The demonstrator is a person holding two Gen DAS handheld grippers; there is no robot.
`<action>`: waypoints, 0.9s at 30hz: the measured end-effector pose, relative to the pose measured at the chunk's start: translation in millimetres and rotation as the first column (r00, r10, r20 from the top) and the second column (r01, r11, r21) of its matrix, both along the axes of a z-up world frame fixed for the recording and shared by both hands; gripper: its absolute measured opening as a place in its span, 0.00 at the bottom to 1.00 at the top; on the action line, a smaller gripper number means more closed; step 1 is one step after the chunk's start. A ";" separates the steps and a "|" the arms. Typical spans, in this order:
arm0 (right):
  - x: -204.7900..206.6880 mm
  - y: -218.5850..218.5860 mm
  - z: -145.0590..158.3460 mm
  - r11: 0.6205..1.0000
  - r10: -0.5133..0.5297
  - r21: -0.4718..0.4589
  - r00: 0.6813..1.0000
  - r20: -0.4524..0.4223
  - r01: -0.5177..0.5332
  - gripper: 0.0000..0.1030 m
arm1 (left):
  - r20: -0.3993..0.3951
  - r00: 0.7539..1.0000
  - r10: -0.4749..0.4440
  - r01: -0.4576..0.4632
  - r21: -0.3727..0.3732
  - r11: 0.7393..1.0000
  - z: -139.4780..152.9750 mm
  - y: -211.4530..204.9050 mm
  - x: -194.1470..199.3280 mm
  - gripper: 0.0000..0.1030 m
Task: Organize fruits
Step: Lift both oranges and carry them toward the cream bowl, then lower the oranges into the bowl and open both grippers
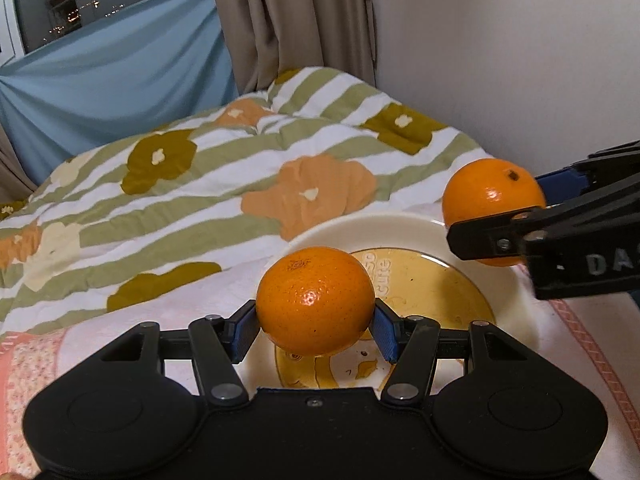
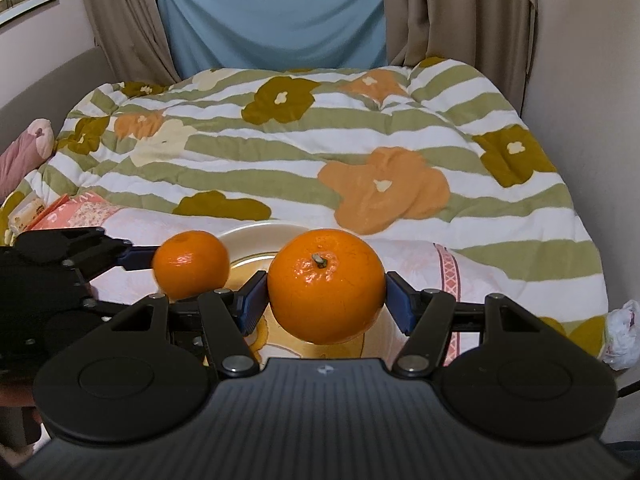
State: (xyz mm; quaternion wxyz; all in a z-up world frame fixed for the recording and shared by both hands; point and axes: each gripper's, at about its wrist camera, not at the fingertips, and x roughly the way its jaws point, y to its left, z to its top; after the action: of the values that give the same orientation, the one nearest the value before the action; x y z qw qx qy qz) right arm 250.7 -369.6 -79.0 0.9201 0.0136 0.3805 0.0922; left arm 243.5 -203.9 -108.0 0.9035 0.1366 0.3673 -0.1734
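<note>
My left gripper (image 1: 316,326) is shut on a small orange (image 1: 316,300), its blue pads pressed on both sides. It hangs just above a cream plate (image 1: 404,228) with a yellow centre. My right gripper (image 2: 326,300) is shut on a larger orange (image 2: 326,284) whose stem points up, also above the plate (image 2: 256,236). In the left wrist view the right gripper (image 1: 516,210) comes in from the right with its orange (image 1: 494,192) over the plate's far right rim. In the right wrist view the left gripper (image 2: 188,268) holds the small orange (image 2: 191,264) at the left.
The plate rests on a pink patterned cloth (image 1: 592,344) on a bed. A striped quilt with flower shapes (image 2: 320,148) lies behind it. A wall (image 1: 500,40) stands close on the right, with curtains (image 2: 460,8) and a blue sheet (image 2: 272,16) at the back.
</note>
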 end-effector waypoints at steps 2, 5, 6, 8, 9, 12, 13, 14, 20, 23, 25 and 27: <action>2.3 -2.6 -4.3 1.000 -0.001 0.003 1.000 -0.005 0.001 0.75 | -0.007 1.000 -0.003 0.003 0.006 1.000 -6.2 -4.5 6.1 0.61; 3.5 -6.4 -10.0 1.000 -0.006 0.006 1.000 -0.015 0.006 0.75 | -0.013 1.000 -0.013 0.013 0.024 1.000 -12.1 -11.2 13.5 0.61; 3.9 -7.6 -11.2 1.000 -0.008 0.007 1.000 -0.017 0.009 0.75 | -0.015 1.000 -0.016 0.016 0.029 0.999 -13.3 -12.5 15.1 0.61; 4.3 -8.1 -12.2 1.000 -0.013 0.006 1.000 -0.019 0.013 0.75 | -0.018 1.000 -0.020 0.021 0.036 0.999 -15.8 -15.5 18.4 0.61; 4.7 -9.1 -12.7 1.000 -0.014 0.007 1.000 -0.020 0.015 0.75 | -0.021 1.000 -0.020 0.021 0.039 0.999 -16.7 -16.7 20.0 0.61; 4.9 -9.3 -13.5 1.000 -0.020 0.006 1.000 -0.022 0.020 0.75 | -0.044 0.999 -0.022 0.024 0.037 0.999 -19.0 -17.2 23.6 0.64; 5.3 -9.0 -13.3 1.000 -0.021 0.005 1.000 -0.023 0.021 0.75 | -0.040 0.999 -0.022 0.024 0.039 0.999 -18.4 -17.3 23.2 0.72; 5.8 -9.4 -12.9 1.000 -0.022 0.005 0.999 -0.024 0.022 0.75 | -0.029 0.999 -0.020 0.022 0.049 0.999 -17.1 -18.0 22.0 0.78; 9.7 -5.7 -9.4 1.000 -0.015 0.001 1.000 -0.024 0.015 0.75 | -0.024 0.999 -0.022 0.024 0.058 0.998 -7.6 -13.9 14.8 0.90; 10.8 -4.4 -7.3 1.000 -0.002 -0.010 1.000 -0.016 0.002 0.75 | -0.036 0.999 -0.020 0.023 0.066 0.998 -3.3 -11.0 9.8 0.91; 12.4 -3.4 -6.0 1.000 0.007 -0.012 1.000 -0.016 -0.007 0.75 | -0.036 0.999 -0.019 0.022 0.071 0.997 -0.6 -8.6 5.2 0.92; 15.3 -1.9 -5.8 1.000 0.013 -0.011 1.000 -0.021 -0.013 0.75 | -0.037 0.999 -0.017 0.020 0.077 0.997 1.9 -6.5 1.4 0.92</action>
State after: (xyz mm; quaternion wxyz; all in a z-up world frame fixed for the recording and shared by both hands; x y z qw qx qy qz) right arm 265.9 -371.5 -84.8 0.9154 0.0069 0.3909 0.0960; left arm 244.8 -210.4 -106.1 0.8891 0.1714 0.3889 -0.1699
